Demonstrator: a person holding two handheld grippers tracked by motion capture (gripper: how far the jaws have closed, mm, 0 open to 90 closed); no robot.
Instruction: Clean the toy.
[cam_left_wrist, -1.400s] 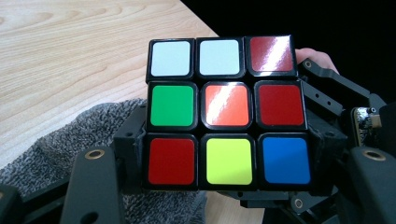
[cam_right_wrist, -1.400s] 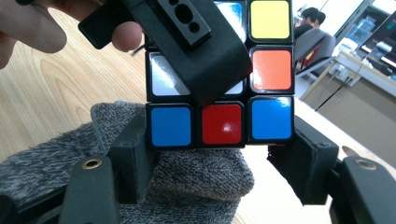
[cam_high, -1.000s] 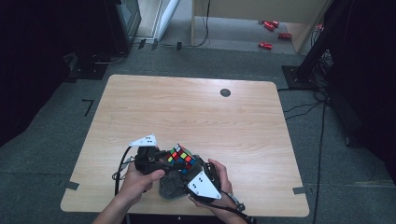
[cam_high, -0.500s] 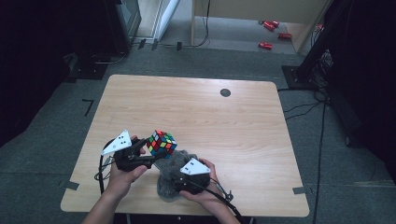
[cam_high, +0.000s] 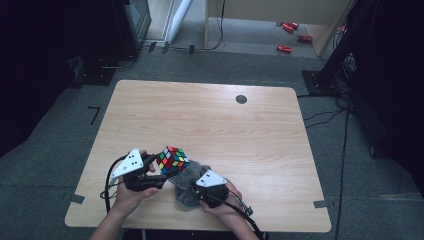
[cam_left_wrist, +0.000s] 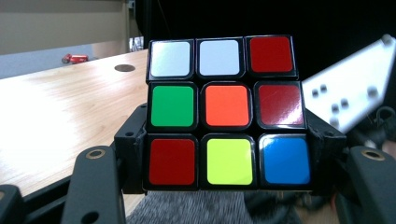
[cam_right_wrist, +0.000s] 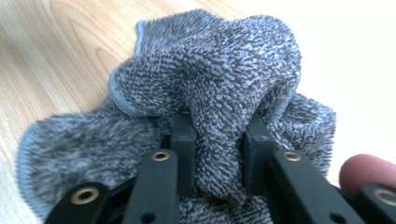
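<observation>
High view: my left fingers (cam_high: 159, 172) clamp the cube (cam_high: 172, 160), just left of the cloth (cam_high: 186, 192) my right fingers (cam_high: 194, 187) have just closed on.

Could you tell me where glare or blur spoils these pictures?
Left gripper view: glare whitens the near part of the table; the puzzle cube is sharp, the cloth under it blurred. Right gripper view: the upper right background is blown out white; the cloth's near folds are crisp. High view: evenly lit table, dark surroundings.
</observation>
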